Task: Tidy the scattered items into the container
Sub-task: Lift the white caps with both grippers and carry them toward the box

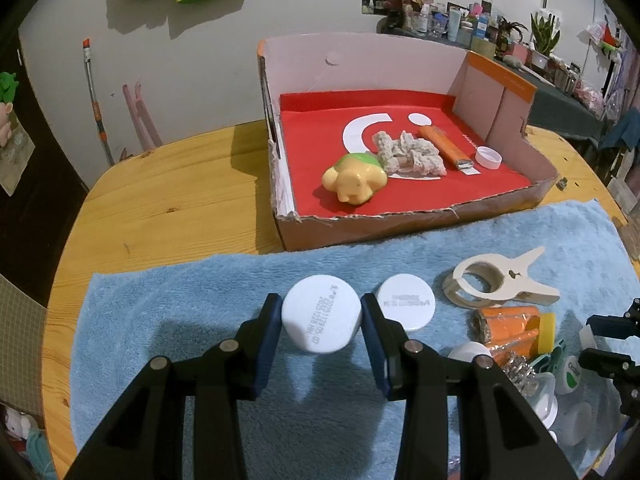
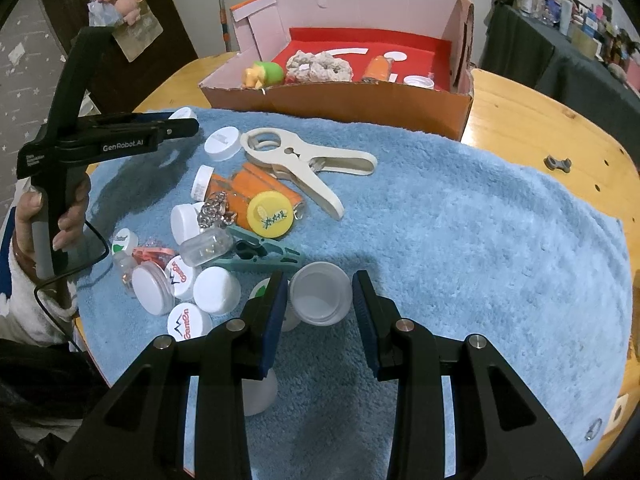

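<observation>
The cardboard box [image 1: 360, 226] with a red floor stands at the back of the blue towel [image 1: 200, 292]. It holds a yellow-green toy [image 1: 354, 178], a beige scrunchie [image 1: 408, 152], an orange lighter [image 1: 442, 142] and a white cap [image 1: 488, 157]. My left gripper [image 1: 322, 316] is shut on a white printed cap [image 1: 320, 314], held above the towel. My right gripper [image 2: 320, 298] is shut on a white cap [image 2: 320, 298] with its hollow side up. Loose caps [image 2: 216, 290], an orange wrapper [image 2: 256, 188], a yellow lid [image 2: 269, 214] and a cream clip [image 2: 304, 164] lie on the towel.
A second white cap [image 1: 406, 306] lies right of the left gripper. A teal clothespin [image 2: 264, 254], a small clear bottle [image 2: 206, 246] and a metal chain [image 2: 214, 212] sit in the pile. The wooden table [image 2: 532, 120] carries a small metal piece [image 2: 557, 163]. Cluttered shelves [image 1: 480, 24] stand behind.
</observation>
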A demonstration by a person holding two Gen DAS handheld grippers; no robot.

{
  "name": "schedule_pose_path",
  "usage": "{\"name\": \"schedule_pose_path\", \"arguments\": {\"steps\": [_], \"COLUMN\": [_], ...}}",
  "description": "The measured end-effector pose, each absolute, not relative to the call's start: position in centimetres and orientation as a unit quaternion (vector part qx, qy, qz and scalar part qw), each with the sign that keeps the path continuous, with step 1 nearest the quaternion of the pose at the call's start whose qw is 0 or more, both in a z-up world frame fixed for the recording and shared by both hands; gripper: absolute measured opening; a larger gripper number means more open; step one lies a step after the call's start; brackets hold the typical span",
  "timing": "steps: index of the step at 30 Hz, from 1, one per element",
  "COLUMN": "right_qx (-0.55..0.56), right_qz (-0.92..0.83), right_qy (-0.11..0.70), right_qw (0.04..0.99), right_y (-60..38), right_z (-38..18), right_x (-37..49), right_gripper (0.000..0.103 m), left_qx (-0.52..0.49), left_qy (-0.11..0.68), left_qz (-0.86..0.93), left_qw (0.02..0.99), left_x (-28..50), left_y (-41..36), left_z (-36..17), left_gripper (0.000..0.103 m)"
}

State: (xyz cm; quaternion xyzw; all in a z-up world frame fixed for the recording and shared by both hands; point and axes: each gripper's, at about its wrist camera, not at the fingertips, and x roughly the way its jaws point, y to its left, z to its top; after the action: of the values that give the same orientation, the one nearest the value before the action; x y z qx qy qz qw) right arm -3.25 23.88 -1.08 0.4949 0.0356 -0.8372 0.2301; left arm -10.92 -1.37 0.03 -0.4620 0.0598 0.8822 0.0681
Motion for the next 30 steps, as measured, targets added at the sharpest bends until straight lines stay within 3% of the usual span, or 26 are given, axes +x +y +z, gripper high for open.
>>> {"name": "schedule_pose_path", "arguments": {"steps": [30], "right_qx": [0.473], "right_qz": [-0.855], "right_qy": [0.049], "right_qw": [0.206], "right_y": [23.2], "right_z": [2.0], "right_x": [-6.7], "right_gripper": [0.032], "left_qx": [-0.455], "left_qy": [0.058], "left_qz": [0.885], "left_qw": [0.082], "left_x": [-9.9], "left_y": [-1.1], "left_z": [1.4], "left_gripper": [0.042]}}
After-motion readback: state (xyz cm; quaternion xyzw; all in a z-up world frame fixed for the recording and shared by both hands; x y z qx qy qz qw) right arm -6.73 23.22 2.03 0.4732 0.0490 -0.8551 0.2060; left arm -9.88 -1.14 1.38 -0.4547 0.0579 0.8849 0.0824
